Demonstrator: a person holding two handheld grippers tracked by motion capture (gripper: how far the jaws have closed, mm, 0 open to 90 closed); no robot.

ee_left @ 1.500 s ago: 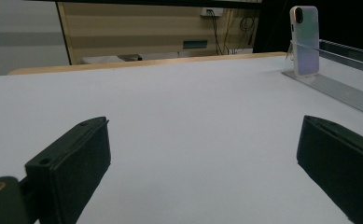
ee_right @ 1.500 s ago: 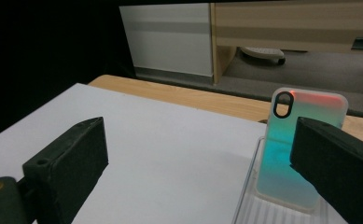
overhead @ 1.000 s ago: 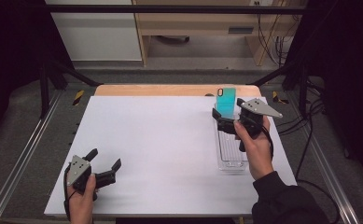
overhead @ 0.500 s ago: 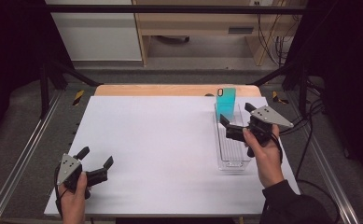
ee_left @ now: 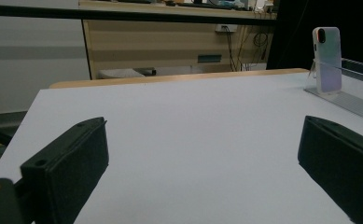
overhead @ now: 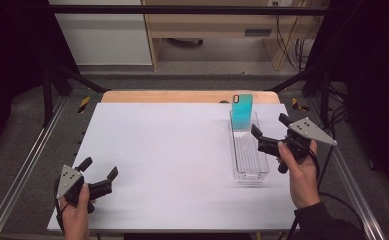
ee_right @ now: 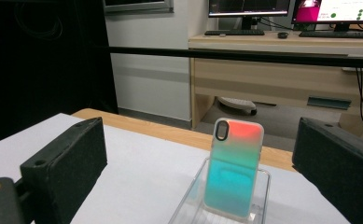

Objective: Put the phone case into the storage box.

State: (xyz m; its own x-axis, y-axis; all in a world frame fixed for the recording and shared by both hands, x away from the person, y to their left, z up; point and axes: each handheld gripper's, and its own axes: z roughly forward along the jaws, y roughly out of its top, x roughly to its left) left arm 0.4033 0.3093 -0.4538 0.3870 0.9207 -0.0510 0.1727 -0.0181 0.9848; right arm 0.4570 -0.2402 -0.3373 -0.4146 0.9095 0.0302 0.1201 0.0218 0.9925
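On the desk's [overhead: 182, 150] right side, a phone case [overhead: 242, 112] stands upright at the far end of a clear tray [overhead: 249, 155], teal below, orange on top. Just right of the tray hovers the right claw [overhead: 269, 132], jaws spread, empty. Near the front left corner, the left claw [overhead: 99, 170] is spread too, holding nothing.

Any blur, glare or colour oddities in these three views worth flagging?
High view: even lighting, slightly soft, dark surroundings. Left gripper view: near jaws blurred, phone case looks washed-out pale with an orange top. Right gripper view: phone case sharp, teal grading to orange; clear tray shows faint reflections; monitors behind glow brightly.
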